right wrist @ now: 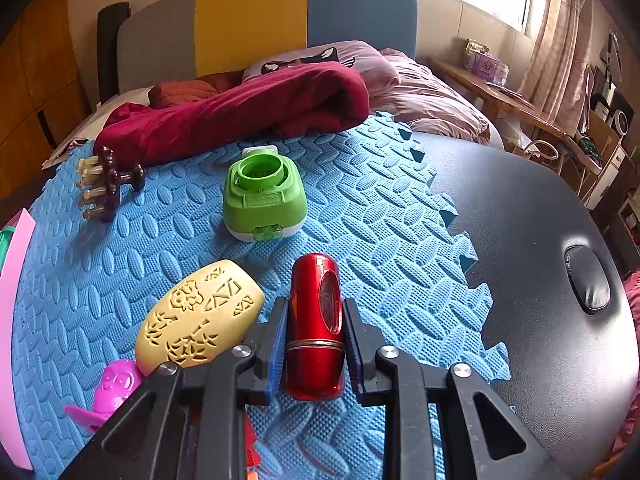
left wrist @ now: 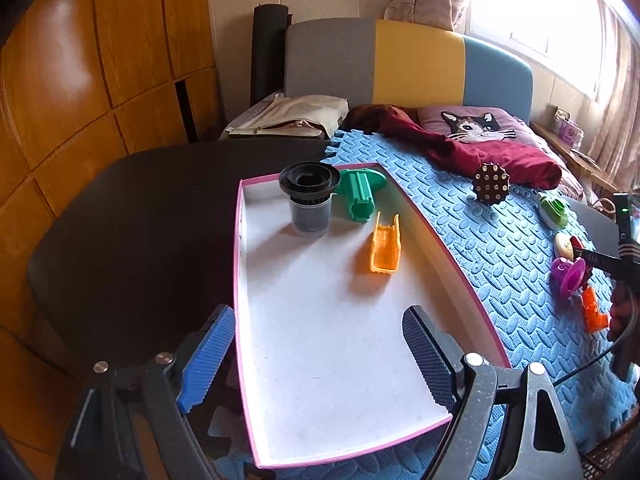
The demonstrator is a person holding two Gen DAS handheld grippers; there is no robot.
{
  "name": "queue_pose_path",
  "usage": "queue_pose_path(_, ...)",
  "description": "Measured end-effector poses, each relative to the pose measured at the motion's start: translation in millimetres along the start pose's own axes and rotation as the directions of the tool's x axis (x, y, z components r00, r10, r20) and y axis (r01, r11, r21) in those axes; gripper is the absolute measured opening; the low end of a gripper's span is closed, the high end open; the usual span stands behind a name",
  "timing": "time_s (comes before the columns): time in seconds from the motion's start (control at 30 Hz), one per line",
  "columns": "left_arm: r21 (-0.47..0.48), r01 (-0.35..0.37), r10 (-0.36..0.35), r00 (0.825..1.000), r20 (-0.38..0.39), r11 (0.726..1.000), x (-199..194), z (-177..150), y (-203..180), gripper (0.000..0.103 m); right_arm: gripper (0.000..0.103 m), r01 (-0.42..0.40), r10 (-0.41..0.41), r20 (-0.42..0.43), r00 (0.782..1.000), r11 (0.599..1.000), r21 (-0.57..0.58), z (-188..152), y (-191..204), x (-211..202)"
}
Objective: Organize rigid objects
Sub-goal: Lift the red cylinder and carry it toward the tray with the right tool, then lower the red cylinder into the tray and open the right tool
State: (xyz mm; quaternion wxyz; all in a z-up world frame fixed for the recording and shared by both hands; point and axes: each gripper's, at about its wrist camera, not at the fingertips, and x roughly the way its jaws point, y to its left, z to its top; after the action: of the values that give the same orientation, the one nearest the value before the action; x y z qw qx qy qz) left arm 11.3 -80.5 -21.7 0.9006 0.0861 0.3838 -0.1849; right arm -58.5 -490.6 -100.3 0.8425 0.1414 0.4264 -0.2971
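Right gripper (right wrist: 314,344): jaws clenched on a red metallic cylinder (right wrist: 316,320), one pad pressed on each side of it, its rounded end pointing away from the camera; whether its lower end still rests on the blue foam mat (right wrist: 380,220) cannot be told. Just left of that gripper lies a cream oval case (right wrist: 200,316) with cut-out patterns, near but apparently not touching the cylinder. At the lower left a magenta plastic piece (right wrist: 116,388) is partly hidden behind the gripper frame. Further out on the mat stands a green-and-white round container (right wrist: 264,204), open top up, and at the far left a dark brown studded massager (right wrist: 110,184) tilted on its side. A dark red cloth (right wrist: 240,116) lies along the far edge of the mat. Left gripper (left wrist: 320,356): released, jaws wide apart with nothing between them, held above the near end of a shallow pink-rimmed white box (left wrist: 320,340). Three items sit toward the box's far end: a black flanged cylinder (left wrist: 310,204) standing upright, a green plastic part (left wrist: 360,196) lying just beside it, and an orange open tray-shaped piece (left wrist: 386,248) nearer the right wall. The box rests partly on the mat and partly on the black table (left wrist: 140,220).
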Motion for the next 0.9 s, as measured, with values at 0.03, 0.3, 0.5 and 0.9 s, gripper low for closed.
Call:
queue_pose_path(0.03,-0.001,-0.002,0.002,1.000,0.003,1.000,-1,0,1,0.086,0.025,-0.001,0.001,0.000,1.000,1.000,0.001,0,0,0)
queue_pose_path(0.3,0.000,-0.004,0.004,0.999,0.042,1.000,-13,0,8,0.086,0.025,0.027,-0.027,-0.006,1.000,1.000,0.014,4,-5,-7)
queue_pose_path(0.5,-0.012,0.004,-0.003,0.998,0.057,1.000,-18,1,12,0.086,0.025,-0.012,0.010,0.093,0.996,1.000,0.017,13,2,-50)
queue_pose_path(0.9,-0.023,0.010,-0.008,0.997,0.075,1.000,-26,1,16,0.086,0.025,-0.303,0.329,0.089,0.940,0.926,-0.225,-1,131,-110)
